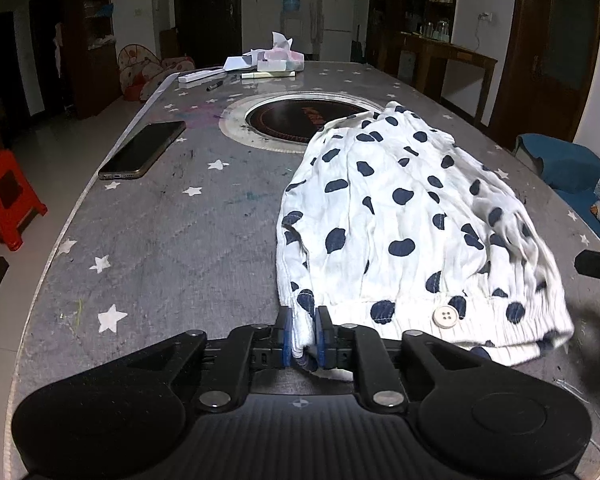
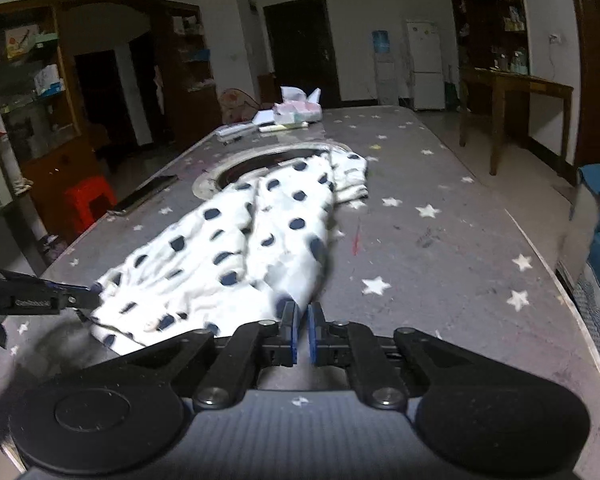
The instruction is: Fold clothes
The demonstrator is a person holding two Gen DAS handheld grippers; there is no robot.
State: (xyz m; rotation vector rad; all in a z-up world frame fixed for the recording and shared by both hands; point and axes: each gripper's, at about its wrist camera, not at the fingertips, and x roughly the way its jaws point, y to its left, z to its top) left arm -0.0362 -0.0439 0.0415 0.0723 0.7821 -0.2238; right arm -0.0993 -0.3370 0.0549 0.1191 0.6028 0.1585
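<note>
The tabletop (image 1: 180, 232) carries the garment (image 1: 400, 216), spread from the hob ring (image 1: 268, 116) toward me. My left tongs (image 1: 303, 334) clench its waistband corner. My right tongs (image 2: 300, 332) sit nearly closed at the opposite edge; whether they pinch cloth, I cannot tell. I'd keep both corners level and taut.

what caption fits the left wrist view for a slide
Left gripper clamps the waistband corner of a white navy-spotted garment on a star-print table.
</note>
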